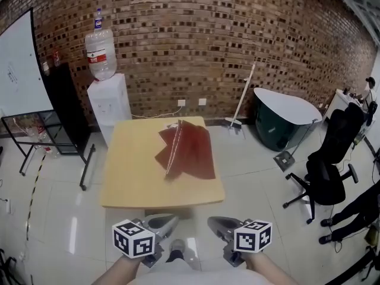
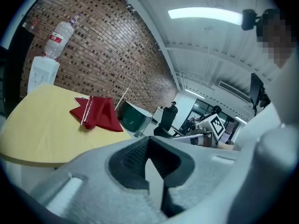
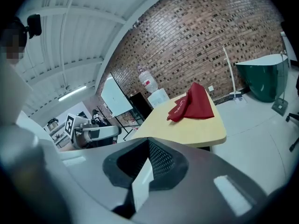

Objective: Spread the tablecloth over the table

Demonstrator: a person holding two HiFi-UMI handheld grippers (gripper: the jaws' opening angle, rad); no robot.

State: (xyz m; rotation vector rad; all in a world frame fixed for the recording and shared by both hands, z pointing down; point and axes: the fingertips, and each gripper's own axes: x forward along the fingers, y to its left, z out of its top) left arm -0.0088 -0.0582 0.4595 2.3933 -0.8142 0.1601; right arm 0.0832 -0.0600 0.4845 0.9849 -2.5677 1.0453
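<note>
Left gripper (image 1: 166,222): I am holding it near me, short of the table's near edge, jaws pressed together on nothing.
Right gripper (image 1: 218,224): I am holding it just right of the left one, jaws likewise closed and empty.
Table (image 1: 127,180): standing just beyond both grippers.
Tablecloth (image 1: 189,150): red, lying folded and rumpled on the table's far right part, well apart from both grippers.
Water dispenser (image 1: 110,108): standing past the table's far left corner.
</note>
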